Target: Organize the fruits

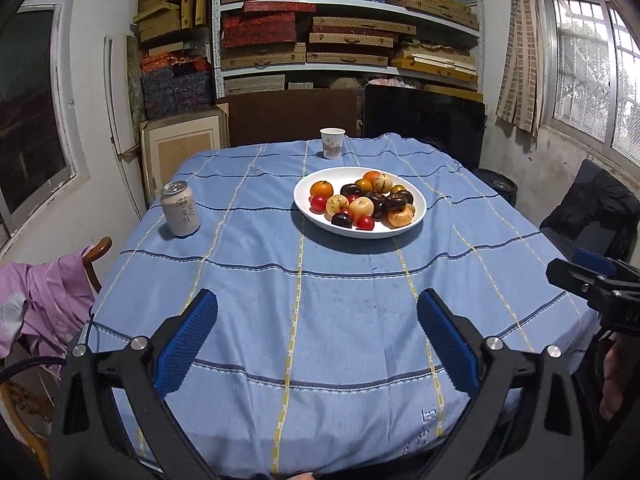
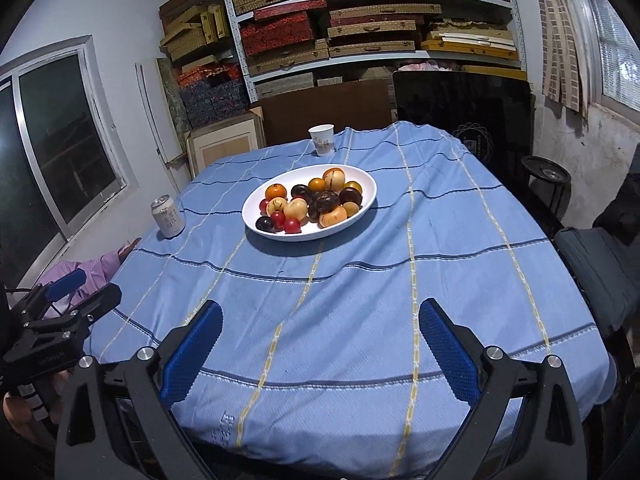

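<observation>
- Fruits [image 1: 362,202]: heaped together on a white oval plate [image 1: 416,216], past the middle of the counter [image 1: 320,320], well apart from both claws.
- Left claw [image 1: 318,342]: spread wide, nothing between the blue ribbed pads [image 1: 186,346]; hangs over the near edge of the counter, angled down at the cloth.
- Right claw [image 2: 320,346]: spread wide too, nothing between its pads [image 2: 448,350]; same near edge, beside the left one. Each claw shows at the margin of the other's view.
- A hand [image 2: 24,412] grips the left tool's handle, seen low at the left of the right wrist view; fingers [image 1: 612,380] of the other hand show at the right edge of the left wrist view.
- Cloth: blue tablecloth [image 2: 360,280] with dark cross stripes and pale and yellow lengthwise lines; covers the whole counter, bare between claws and plate.
- Heap: orange citrus [image 1: 321,189] at the left rim, small red tomatoes [image 1: 365,222] at the front, dark purple fruits [image 1: 342,220] front and centre, pale yellow round ones [image 1: 361,206] among them.
- Drink can [image 1: 180,210]: upright near the left edge of the counter, well apart from the plate.
- Paper cup [image 1: 332,143]: upright at the far edge, just beyond the plate.
- Behind: metal shelves [image 1: 348,8] stacked with flat boxes; windows on both side walls.
- Pink garment [image 1: 44,300] draped on a wooden chair at the left.
</observation>
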A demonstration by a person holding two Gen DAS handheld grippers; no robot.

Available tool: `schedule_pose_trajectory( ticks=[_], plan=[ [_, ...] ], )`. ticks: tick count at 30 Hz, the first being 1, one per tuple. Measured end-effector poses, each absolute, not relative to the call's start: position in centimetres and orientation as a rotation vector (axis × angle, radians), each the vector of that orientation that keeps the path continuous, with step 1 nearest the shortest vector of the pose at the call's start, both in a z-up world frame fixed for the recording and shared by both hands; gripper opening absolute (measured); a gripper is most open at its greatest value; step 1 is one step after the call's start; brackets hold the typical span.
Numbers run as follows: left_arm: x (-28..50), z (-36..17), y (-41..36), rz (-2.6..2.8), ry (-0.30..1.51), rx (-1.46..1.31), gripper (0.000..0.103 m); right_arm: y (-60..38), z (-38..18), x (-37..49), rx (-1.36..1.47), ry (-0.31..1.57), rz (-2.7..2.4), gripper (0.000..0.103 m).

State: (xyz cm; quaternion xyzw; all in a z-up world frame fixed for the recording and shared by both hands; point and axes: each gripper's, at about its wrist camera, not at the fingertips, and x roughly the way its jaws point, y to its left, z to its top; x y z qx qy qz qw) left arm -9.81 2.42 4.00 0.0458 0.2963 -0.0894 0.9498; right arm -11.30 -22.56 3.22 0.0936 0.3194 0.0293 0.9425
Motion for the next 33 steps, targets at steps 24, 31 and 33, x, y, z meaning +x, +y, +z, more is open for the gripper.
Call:
schedule_pose_trajectory(
  ticks=[24, 31, 33],
  plan=[
    [-13.7, 5.3, 2.7, -0.156, 0.522, 0.096, 0.098, -21.4, 4.6, -15.1, 0.144, 0.589, 0.052, 0.099],
    [-13.5, 5.0, 2.4, -0.197, 0.544, 0.11, 0.098, -21.4, 4.6, -15.1, 0.145, 0.588, 0.052, 0.099],
    [-13.6, 4.9, 2.1, -0.203, 0.542, 0.119, 0.098, -21.4, 4.6, -15.1, 0.144, 0.589, 0.052, 0.099]
  ],
)
